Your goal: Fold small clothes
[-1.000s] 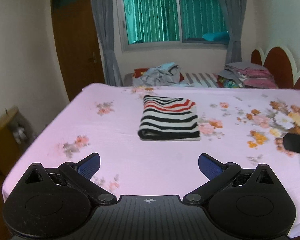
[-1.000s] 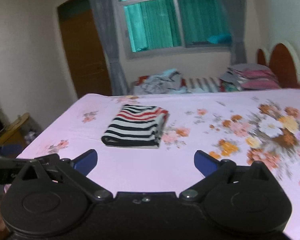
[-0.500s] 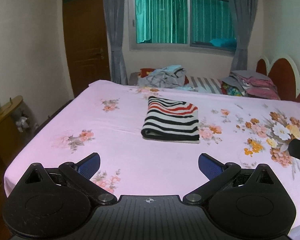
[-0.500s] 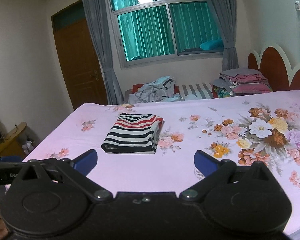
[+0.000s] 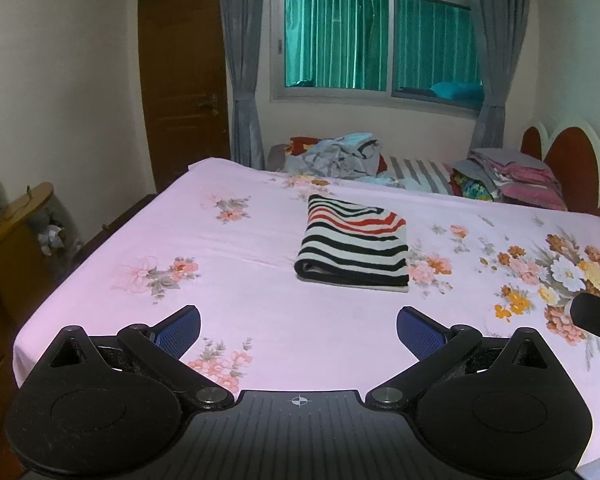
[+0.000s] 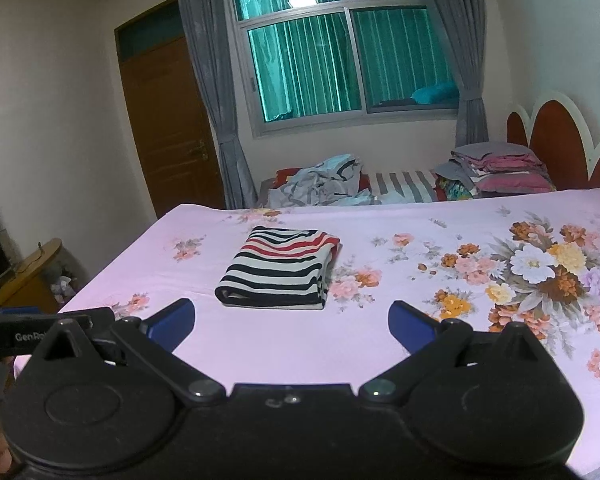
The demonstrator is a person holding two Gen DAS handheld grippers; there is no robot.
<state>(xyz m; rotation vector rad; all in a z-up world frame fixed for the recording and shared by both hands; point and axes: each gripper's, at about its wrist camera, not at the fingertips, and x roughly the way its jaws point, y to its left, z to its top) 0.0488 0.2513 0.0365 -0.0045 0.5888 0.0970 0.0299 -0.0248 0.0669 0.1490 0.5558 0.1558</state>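
Observation:
A folded garment with black, white and red stripes (image 5: 354, 246) lies flat on the pink floral bed sheet (image 5: 260, 280), near the bed's middle. The same striped garment (image 6: 280, 268) shows in the right wrist view. My left gripper (image 5: 299, 328) hangs open over the near part of the bed, well short of the garment, with nothing between its blue pads. My right gripper (image 6: 291, 322) is open too, empty, and just short of the garment's near edge. A piece of the right gripper (image 5: 596, 318) shows at the right edge of the left wrist view.
A loose pile of clothes (image 5: 336, 158) and a folded stack (image 5: 516, 178) lie beyond the bed's far edge, under the window. A wooden cabinet (image 5: 8, 240) stands left of the bed, a brown door (image 5: 180, 92) behind it. The headboard (image 6: 556, 148) is at right.
Both grippers have pulled back and risen, so the striped garment looks farther away and more of the room shows. Both stay open; the garment has not moved.

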